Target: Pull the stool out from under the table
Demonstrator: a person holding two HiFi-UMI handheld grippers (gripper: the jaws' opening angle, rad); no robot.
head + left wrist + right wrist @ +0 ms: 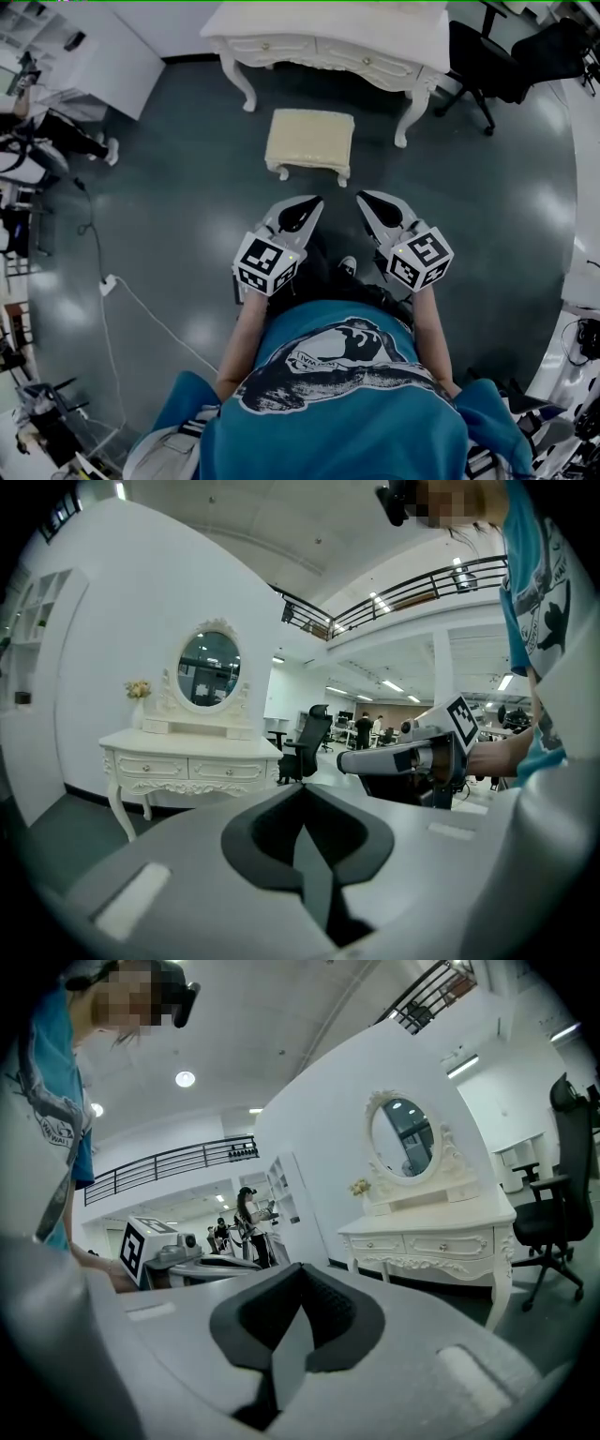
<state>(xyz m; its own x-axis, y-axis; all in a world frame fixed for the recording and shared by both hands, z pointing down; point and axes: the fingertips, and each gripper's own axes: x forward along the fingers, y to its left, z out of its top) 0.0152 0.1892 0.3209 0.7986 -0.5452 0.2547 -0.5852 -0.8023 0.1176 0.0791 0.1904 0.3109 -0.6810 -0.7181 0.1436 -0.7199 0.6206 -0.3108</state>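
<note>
A cream upholstered stool [310, 142] stands on the dark floor in front of the white dressing table [333, 39], out from under it. My left gripper [310, 202] and right gripper [367, 199] hang side by side near my body, a short way back from the stool and touching nothing. Both are shut with nothing between the jaws. In the left gripper view the table [192, 763] with its oval mirror sits at the left and the right gripper [349, 760] shows at the right. The right gripper view shows the table [429, 1237] at the right and the left gripper [178, 1267] at the left.
Black office chairs [525, 58] stand at the table's right. A white cabinet [103, 56] is at the upper left. A white cable and power strip [109, 284] lie on the floor at the left. Equipment clutters the left edge [23, 159].
</note>
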